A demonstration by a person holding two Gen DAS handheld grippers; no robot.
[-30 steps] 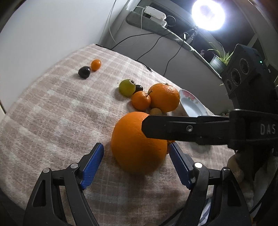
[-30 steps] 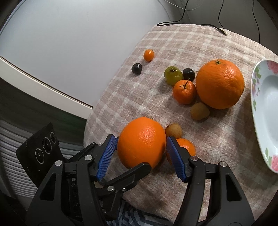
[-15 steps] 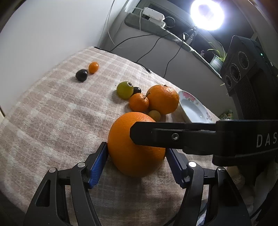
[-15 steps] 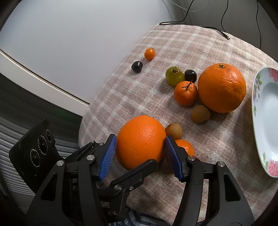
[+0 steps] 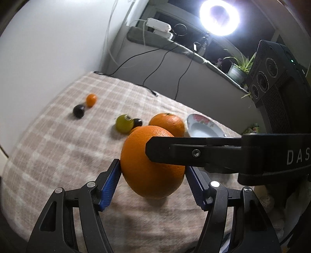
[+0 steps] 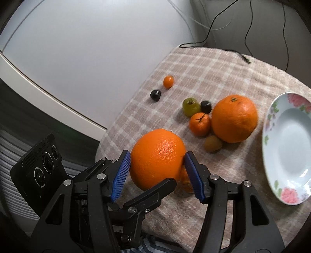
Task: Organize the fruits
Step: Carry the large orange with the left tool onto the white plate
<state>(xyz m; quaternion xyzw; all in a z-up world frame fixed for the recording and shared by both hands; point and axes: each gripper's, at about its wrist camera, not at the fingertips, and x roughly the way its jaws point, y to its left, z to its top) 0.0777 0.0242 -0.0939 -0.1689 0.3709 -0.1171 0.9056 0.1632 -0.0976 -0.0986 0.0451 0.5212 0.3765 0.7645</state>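
Two hand-held grippers with black arms and blue ribbed pads clasp the same large orange (image 5: pixel 152 165) from different sides. In the left wrist view, the left hand-held gripper (image 5: pixel 152 176) has a blue pad pressed to each flank of the fruit; its jaws have just been closing, and the orange sits between them, gripped. One black finger of the right hand-held gripper (image 6: pixel 156 171) crosses in front of the orange in that view. In the right wrist view its two blue pads also press the orange on either side, after a slight closing. The orange appears raised a little above the checked beige cloth (image 6: pixel 223 70) that covers the table, with a shadow beneath it.

On the cloth beyond lie the other fruits. A second large orange (image 6: pixel 234 118) rests just beside a white plate with pink flowers (image 6: pixel 287 186). Touching it is a small mandarin (image 6: pixel 200 124), with a green fruit (image 6: pixel 190 107) and a dark round fruit (image 6: pixel 206 106) just behind, and a small brownish fruit (image 6: pixel 212 143) in front. Further off, near the cloth's edge, a tiny orange fruit (image 6: pixel 168 81) and another dark fruit (image 6: pixel 155 95) sit close together. Part of one more orange fruit (image 6: pixel 184 181) peeks out below the held orange.

In the left wrist view a bright ring light (image 5: pixel 219 17) shines above, and black cables trail along a grey wall.
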